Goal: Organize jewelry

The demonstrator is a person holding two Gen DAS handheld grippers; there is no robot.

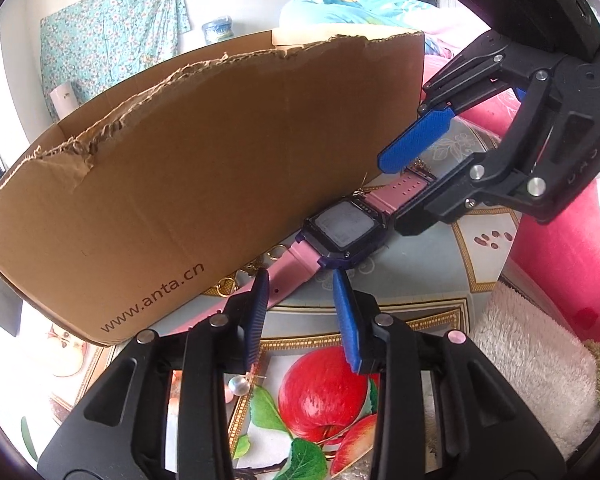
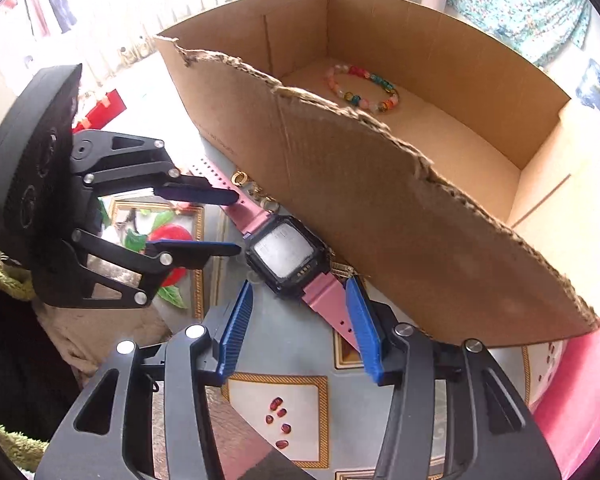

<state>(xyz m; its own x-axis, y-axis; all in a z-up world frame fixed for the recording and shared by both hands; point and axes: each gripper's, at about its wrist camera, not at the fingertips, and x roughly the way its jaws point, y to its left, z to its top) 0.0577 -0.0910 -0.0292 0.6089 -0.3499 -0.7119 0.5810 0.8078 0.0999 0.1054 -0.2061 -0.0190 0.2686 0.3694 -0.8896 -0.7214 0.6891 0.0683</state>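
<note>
Two grippers are on the job here, both with fingers spread apart and nothing clamped. We've got the left gripper (image 1: pixel 300 276) straddling one end of the watch (image 1: pixel 342 230), its blue pads either side of the pink strap where it meets the case, not pressing on it as far as we can see. The right gripper (image 2: pixel 300 292) comes in from the other end, one pad just beside the far strap half, the other well off to the side.

The watch lies flat on the tablecloth (image 2: pixel 276 396) (the one with the apple print), screen up, tucked right along the foot of the cardboard box (image 2: pixel 380 216). Its long axis runs parallel to that torn near wall, strap ends pointing toward each gripper.

Some gold rings (image 1: pixel 256 266) sit squeezed between strap and box. A pearl earring (image 1: pixel 239 385) rests near the left gripper's base. Inside the box, toward its far corner, lies a beaded bracelet (image 2: pixel 362 88). A fluffy towel (image 1: pixel 532 360) sits at the tablecloth's edge.
</note>
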